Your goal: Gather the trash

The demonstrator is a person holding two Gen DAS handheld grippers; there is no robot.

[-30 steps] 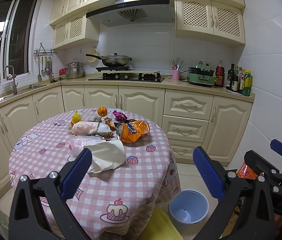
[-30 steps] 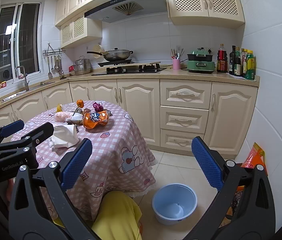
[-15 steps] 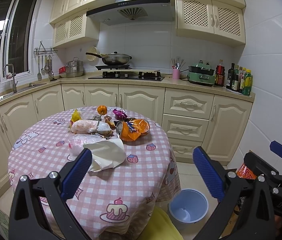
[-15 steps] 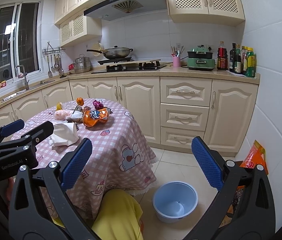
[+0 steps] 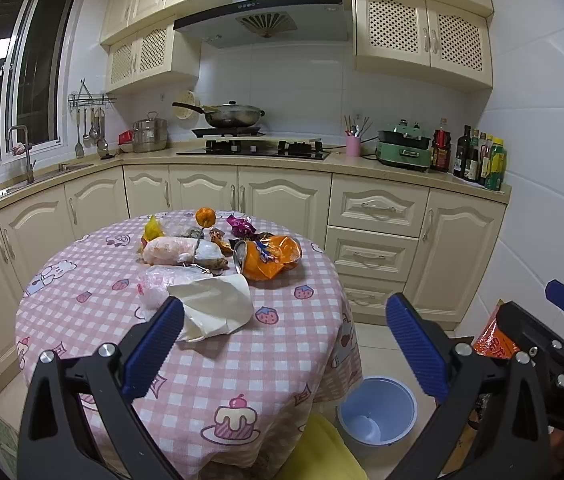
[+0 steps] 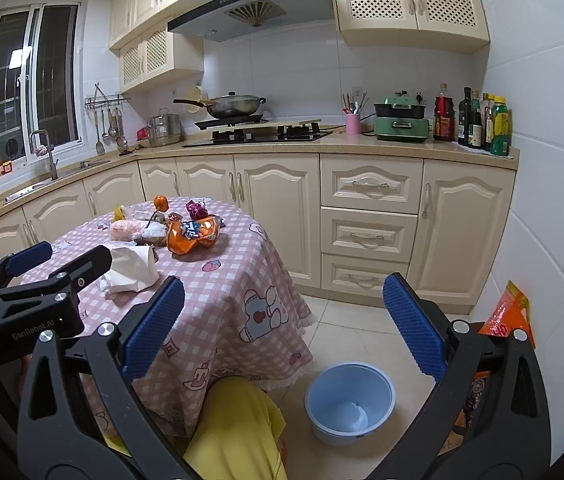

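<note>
Trash lies on a round table with a pink checked cloth [image 5: 93,320]: a crumpled white paper [image 5: 213,308], a clear plastic bag [image 5: 157,284], an orange snack bag with a crushed can [image 5: 269,258], a pink wrapped lump [image 5: 169,250], a purple wrapper [image 5: 239,226] and a small orange ball [image 5: 205,216]. A light blue bin [image 5: 376,410] stands on the floor right of the table; it also shows in the right wrist view [image 6: 350,400]. My left gripper [image 5: 286,348] is open and empty, above the table's near edge. My right gripper [image 6: 284,328] is open and empty, above the floor near the bin.
Cream kitchen cabinets [image 5: 378,232] and a counter with a stove [image 5: 253,148], a wok, a green appliance and bottles run behind the table. An orange bag [image 6: 508,316] leans at the right wall. Yellow clothing [image 6: 237,428] shows at the bottom.
Both views have shifted very slightly. Both grippers stay open and empty, and nothing on the table has moved.
</note>
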